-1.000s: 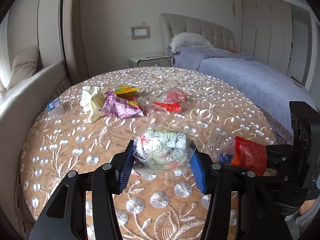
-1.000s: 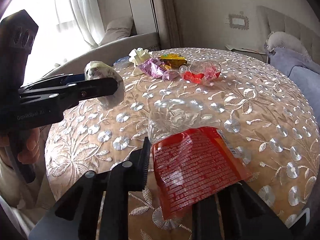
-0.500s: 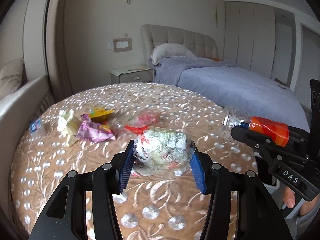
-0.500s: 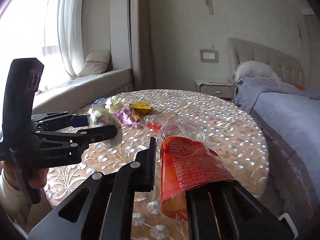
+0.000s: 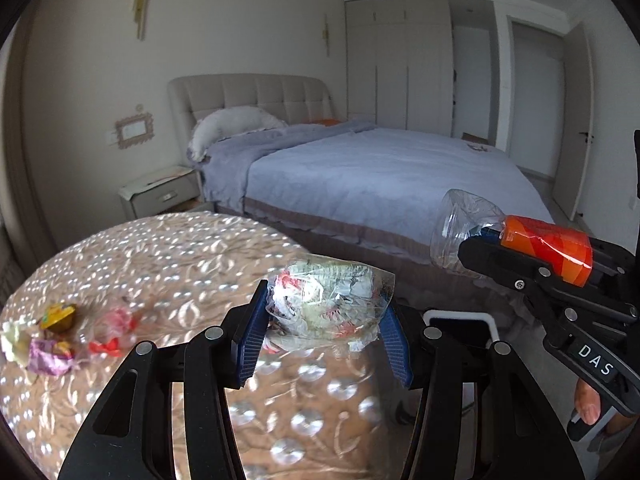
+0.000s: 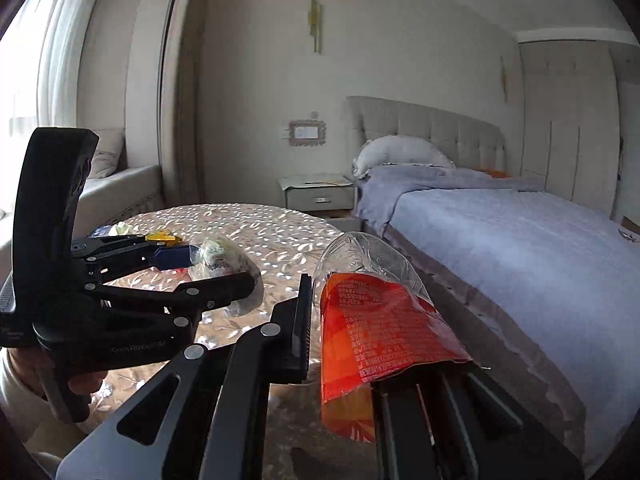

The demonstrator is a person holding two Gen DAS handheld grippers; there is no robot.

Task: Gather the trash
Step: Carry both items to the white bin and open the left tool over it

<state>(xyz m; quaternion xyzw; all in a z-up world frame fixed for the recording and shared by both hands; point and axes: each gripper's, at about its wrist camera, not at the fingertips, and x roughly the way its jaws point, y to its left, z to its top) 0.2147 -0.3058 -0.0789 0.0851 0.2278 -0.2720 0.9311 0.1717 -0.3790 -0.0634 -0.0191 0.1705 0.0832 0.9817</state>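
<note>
Orange-red wrapper (image 6: 380,328) — silver-flowered beige tablecloth (image 5: 160,264)

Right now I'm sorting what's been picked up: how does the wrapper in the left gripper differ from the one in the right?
The crumpled clear wrapper in the left gripper is a fat ball of pale scraps; the red wrapper in the right gripper is a flat printed bag with a clear end. The ball holds the left jaws apart; the right jaws pinch nearly shut. Both are lifted off the table.
</note>
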